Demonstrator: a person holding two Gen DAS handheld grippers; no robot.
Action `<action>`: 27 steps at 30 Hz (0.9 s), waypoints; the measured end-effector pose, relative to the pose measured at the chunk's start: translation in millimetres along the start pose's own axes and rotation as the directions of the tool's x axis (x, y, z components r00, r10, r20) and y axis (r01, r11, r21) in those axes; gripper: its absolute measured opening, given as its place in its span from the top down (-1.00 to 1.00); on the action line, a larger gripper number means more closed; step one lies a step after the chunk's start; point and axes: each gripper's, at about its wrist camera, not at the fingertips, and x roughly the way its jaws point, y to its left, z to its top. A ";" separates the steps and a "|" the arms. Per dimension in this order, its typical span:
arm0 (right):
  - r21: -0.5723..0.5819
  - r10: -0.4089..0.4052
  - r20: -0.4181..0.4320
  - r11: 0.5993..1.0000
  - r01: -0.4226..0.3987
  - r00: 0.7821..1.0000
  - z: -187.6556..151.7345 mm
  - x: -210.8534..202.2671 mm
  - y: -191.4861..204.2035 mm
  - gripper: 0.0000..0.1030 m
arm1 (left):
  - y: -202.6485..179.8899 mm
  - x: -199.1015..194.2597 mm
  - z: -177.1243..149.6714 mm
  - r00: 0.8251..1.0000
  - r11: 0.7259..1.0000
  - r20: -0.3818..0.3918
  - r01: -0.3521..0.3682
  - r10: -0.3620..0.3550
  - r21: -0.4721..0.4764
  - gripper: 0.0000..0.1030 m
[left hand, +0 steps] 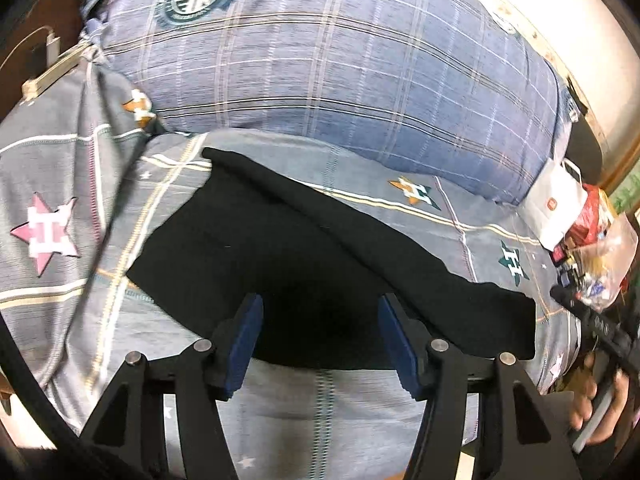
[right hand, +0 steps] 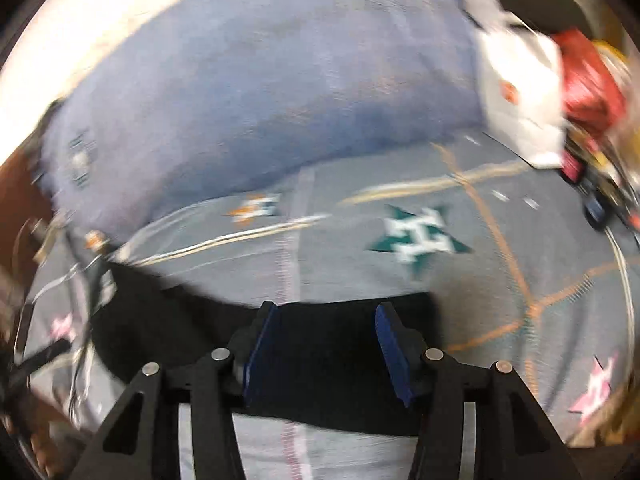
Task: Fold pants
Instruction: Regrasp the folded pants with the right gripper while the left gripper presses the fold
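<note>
Left wrist view, black pants (left hand: 304,264) lying beneath open left claw (left hand: 320,344)

Left gripper (left hand: 320,316): my jaws stand wide apart, blue pads (left hand: 244,336) facing each other, nothing between them.
Right gripper (right hand: 326,320): my jaws are spread wide too; this view is blurred.
Right hand (left hand: 600,400): seen from my left wrist, wrapped around its black handle.

Both wrist views look down close over the bed (left hand: 472,248), sharing the black pants (left hand: 304,264) and the blue pillow (left hand: 340,72).
</note>
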 end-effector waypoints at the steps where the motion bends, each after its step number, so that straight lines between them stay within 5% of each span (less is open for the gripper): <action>1: -0.014 0.027 -0.005 1.000 -0.027 1.000 -3.0 0.2 11.7 -0.05 | 5.6 -0.7 2.0 1.000 1.000 -0.004 0.006 -0.006 -0.022 -0.19; 10: -0.080 0.305 -0.163 0.944 -0.321 0.938 13.2 30.5 100.9 -0.05 | 39.1 14.7 59.3 0.998 0.972 -0.041 0.041 -0.052 -0.232 -0.26; 17: -0.203 0.350 -0.241 0.894 -0.400 0.905 32.9 102.0 159.4 -0.05 | 61.0 72.4 93.2 0.995 0.944 -0.032 0.080 -0.096 -0.320 -0.27; 19: -0.219 0.359 -0.236 0.886 -0.409 0.903 24.1 121.3 165.1 -0.05 | 72.9 87.5 89.2 0.992 0.924 -0.116 0.005 -0.053 -0.382 -0.24; 21: -0.196 0.385 -0.213 0.883 -0.426 0.898 14.8 136.8 161.6 -0.05 | 75.8 91.4 90.4 0.991 0.925 -0.117 0.022 -0.071 -0.378 -0.26; 23: -0.221 0.342 -0.203 0.897 -0.383 0.917 11.6 144.8 172.7 -0.06 | 74.5 94.3 99.0 0.993 0.944 -0.115 -0.025 -0.014 -0.330 -0.26; 25: -0.357 0.351 -0.166 0.850 -0.388 0.921 6.8 135.6 201.5 -0.05 | 72.4 98.8 108.4 0.994 0.949 -0.101 -0.064 0.034 -0.309 -0.26; 27: -0.469 0.257 -0.165 0.829 -0.305 0.952 -4.8 140.0 225.8 -0.05 | 67.1 115.0 122.7 0.992 0.955 -0.124 -0.066 0.031 -0.288 -0.26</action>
